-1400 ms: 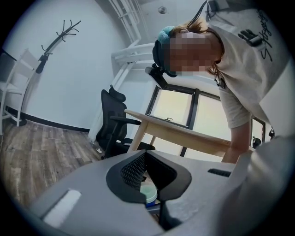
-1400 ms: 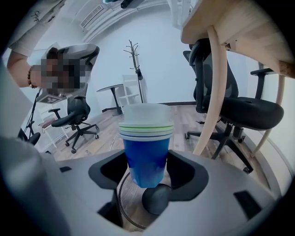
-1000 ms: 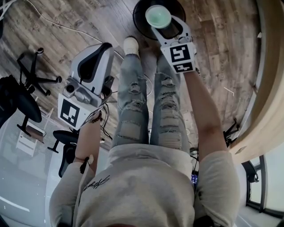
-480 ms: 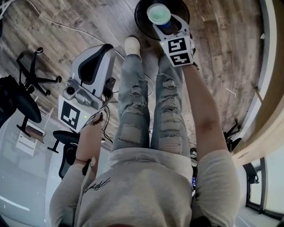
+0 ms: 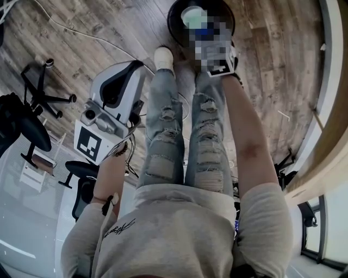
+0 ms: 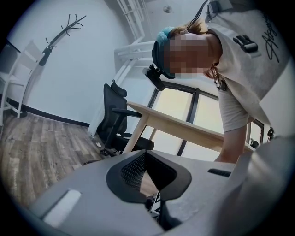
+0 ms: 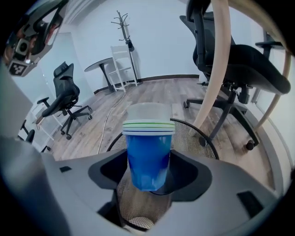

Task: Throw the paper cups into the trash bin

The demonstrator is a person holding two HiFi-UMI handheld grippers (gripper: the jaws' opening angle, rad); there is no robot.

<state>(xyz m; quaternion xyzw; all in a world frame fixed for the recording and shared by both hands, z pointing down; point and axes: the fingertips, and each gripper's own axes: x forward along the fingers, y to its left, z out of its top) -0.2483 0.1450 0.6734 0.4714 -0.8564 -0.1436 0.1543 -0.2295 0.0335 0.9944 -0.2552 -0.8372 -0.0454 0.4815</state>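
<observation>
A stack of blue paper cups (image 7: 150, 152) with white and green rims stands upright between the jaws of my right gripper (image 7: 150, 173), which is shut on it. The stack hangs directly over the open mouth of a round black mesh trash bin (image 7: 196, 138). In the head view the cups (image 5: 191, 14) show as a pale green disc inside the bin's dark ring (image 5: 173, 19), just past the person's feet. My left gripper (image 5: 134, 67) is held low at the person's left side, far from the bin. Its jaws (image 6: 145, 156) meet at the tips with nothing between them.
The floor is wood plank. Black office chairs (image 7: 62, 103), a coat stand (image 7: 124, 27) and a small round table stand behind the bin. A light wooden desk leg (image 7: 216, 69) and another chair (image 7: 239, 64) are close on the bin's right. A cable (image 5: 81, 33) runs across the floor.
The right gripper has carried the cups forward, from the bin's near rim to over its middle. The left gripper has shifted slightly right and forward.
</observation>
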